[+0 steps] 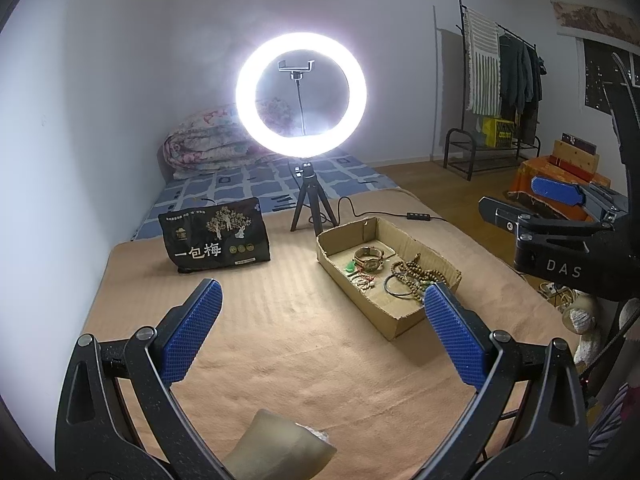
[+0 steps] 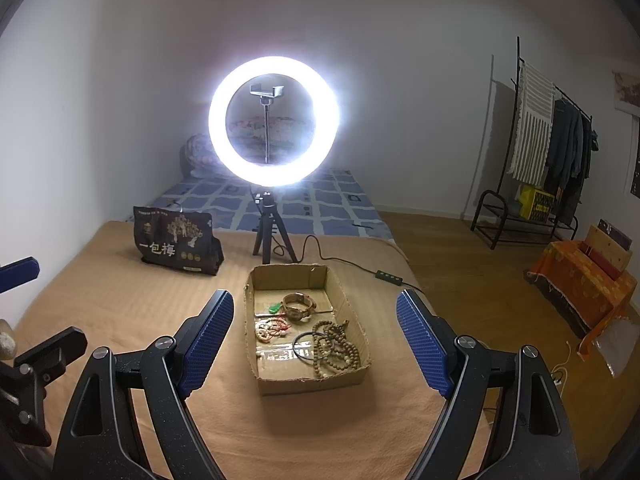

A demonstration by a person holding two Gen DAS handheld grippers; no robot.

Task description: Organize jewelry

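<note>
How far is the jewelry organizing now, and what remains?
Done: all the jewelry in view lies in the cardboard box: the watch, wooden bead strand, black bangle, green pendant and red-corded beads. In hand: nothing; the left gripper and right gripper have open, empty jaws. Left: nothing visible outside the box.
</note>
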